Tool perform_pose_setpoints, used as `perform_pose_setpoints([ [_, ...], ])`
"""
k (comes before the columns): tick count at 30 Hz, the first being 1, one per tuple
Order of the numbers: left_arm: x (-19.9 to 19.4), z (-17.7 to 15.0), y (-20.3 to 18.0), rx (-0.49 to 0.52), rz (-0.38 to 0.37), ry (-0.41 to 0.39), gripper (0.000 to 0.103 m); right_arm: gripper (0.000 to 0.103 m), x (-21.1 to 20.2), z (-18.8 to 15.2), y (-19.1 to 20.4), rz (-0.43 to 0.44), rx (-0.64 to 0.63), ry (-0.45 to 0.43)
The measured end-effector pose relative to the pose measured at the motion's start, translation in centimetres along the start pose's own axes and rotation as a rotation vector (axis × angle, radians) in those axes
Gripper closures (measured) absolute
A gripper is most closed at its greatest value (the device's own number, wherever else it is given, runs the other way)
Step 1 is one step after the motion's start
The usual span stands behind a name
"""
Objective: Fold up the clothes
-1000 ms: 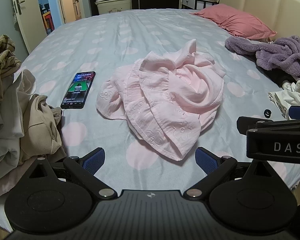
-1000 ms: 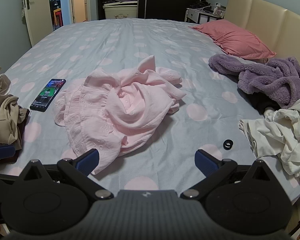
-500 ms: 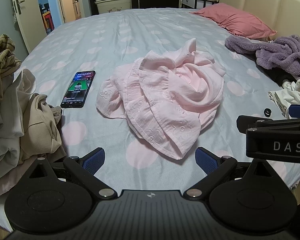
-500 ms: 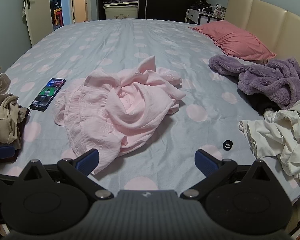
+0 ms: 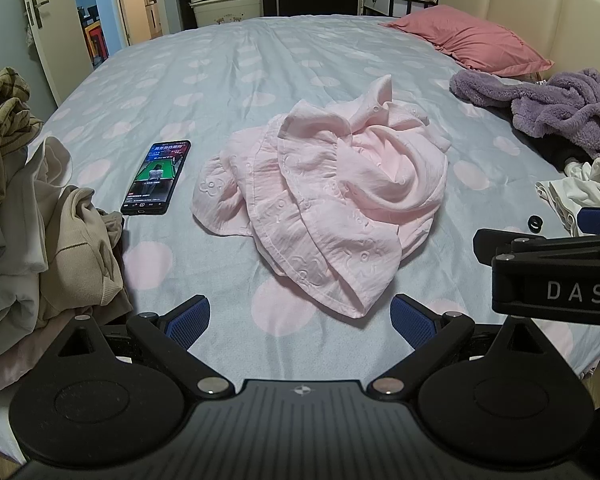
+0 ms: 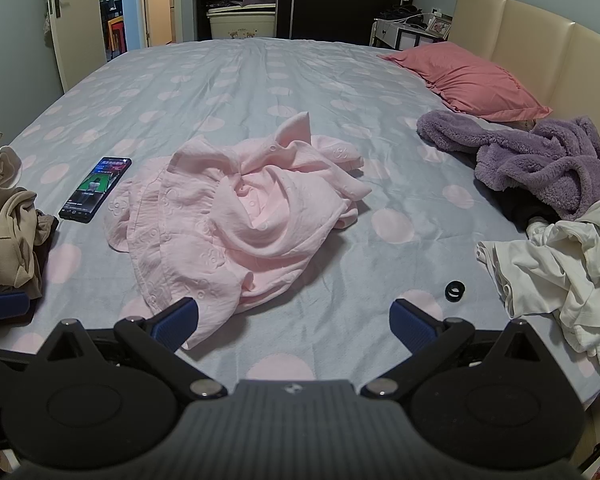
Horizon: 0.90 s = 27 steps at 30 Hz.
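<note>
A crumpled pale pink garment (image 5: pixel 332 196) (image 6: pixel 240 216) with embossed flowers and small buttons lies in a heap in the middle of the bed. My left gripper (image 5: pixel 300 320) hovers just short of its near hem, open, nothing between its blue pads. My right gripper (image 6: pixel 294 324) is open too, above the sheet, with its left pad over the garment's near edge. The right gripper's body (image 5: pixel 556 276) shows at the right edge of the left wrist view. One blue pad of the left gripper (image 6: pixel 4 306) peeks in at the far left of the right wrist view.
A lit phone (image 5: pixel 156 178) (image 6: pixel 95 189) lies left of the pink garment. Beige and striped clothes (image 5: pixel 32 232) pile at the left edge. A purple fleece (image 6: pixel 540 160), white clothes (image 6: pixel 556 264), a small black ring (image 6: pixel 455 291) and a pink pillow (image 6: pixel 468 78) lie to the right.
Both views have shifted only slightly; the pink garment sits marginally lower and nearer in the left wrist view. Both grippers stay open.
</note>
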State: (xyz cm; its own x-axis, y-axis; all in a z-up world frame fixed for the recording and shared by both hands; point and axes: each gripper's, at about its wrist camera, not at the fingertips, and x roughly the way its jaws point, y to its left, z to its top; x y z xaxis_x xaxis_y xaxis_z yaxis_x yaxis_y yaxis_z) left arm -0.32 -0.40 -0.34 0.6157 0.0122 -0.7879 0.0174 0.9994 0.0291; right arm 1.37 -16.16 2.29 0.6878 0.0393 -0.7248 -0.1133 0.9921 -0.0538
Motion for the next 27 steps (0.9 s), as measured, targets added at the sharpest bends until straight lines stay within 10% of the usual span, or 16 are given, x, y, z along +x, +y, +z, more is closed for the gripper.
perform_pose_setpoints([
  [27, 0.16, -0.10, -0.02, 0.003, -0.001, 0.008, 0.004, 0.000, 0.13, -0.08, 0.04, -0.003, -0.006, 0.002],
])
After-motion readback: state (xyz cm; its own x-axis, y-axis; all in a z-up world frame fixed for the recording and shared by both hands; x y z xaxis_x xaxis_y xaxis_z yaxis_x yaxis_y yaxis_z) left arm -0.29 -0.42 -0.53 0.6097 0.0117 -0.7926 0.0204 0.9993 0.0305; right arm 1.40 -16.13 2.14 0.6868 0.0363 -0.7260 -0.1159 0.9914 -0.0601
